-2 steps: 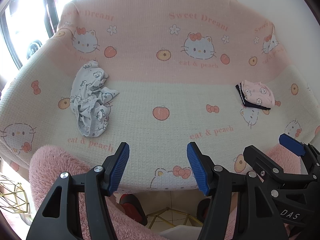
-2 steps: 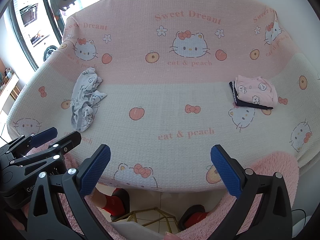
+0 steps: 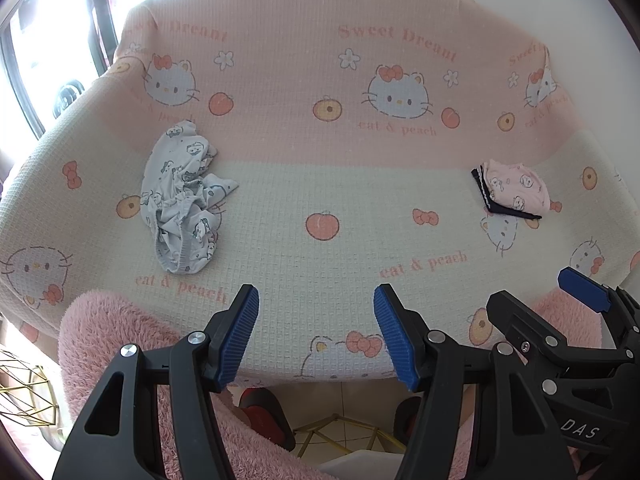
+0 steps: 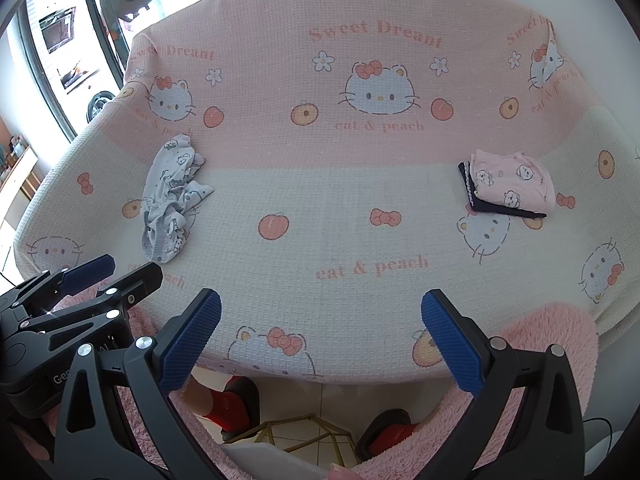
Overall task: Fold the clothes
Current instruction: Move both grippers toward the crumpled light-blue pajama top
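I read "Sweet Dream" and "eat & peach" printed repeatedly on the pink blanket [image 3: 320, 152]; "DAS" on the right gripper [image 3: 592, 300] body.

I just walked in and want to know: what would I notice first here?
The big pink Hello Kitty blanket covers nearly everything. A crumpled grey cartoon-print garment lies on its left side, and a neat folded pile topped by a pink garment sits on its right. Both grippers, left and right, hover open at the near edge.

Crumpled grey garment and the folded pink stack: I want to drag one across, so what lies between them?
Nothing but bare blanket between the crumpled grey garment and the folded pink stack; only printed peaches and bows. Both wrist views show it.
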Demonstrator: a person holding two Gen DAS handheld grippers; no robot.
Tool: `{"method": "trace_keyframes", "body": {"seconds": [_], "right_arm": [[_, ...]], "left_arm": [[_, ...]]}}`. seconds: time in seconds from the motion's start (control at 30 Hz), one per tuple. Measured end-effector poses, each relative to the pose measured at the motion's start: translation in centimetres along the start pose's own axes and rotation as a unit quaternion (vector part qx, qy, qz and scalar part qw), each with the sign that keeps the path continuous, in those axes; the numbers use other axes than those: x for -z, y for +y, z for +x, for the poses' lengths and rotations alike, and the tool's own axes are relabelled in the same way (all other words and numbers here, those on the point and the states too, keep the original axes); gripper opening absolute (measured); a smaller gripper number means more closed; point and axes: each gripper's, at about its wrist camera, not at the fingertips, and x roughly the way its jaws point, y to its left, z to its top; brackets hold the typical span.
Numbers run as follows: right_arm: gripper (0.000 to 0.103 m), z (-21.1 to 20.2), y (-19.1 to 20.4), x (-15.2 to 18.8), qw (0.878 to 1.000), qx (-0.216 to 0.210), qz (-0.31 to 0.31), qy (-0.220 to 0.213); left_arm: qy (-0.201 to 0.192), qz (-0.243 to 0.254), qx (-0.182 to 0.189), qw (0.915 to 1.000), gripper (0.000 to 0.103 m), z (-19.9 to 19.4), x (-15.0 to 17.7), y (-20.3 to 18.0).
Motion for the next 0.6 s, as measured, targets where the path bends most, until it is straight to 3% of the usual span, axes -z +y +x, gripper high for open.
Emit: {"method": "trace_keyframes", "body": {"seconds": [0.6], "right_arm": [[0.102,0.70,0.86,-0.23,1.000,0.003,-0.014,0.002]], "left_arm": [[0.008,-0.007,-0.003,0.9999,0.062,0.67,0.13,0.81]]}}
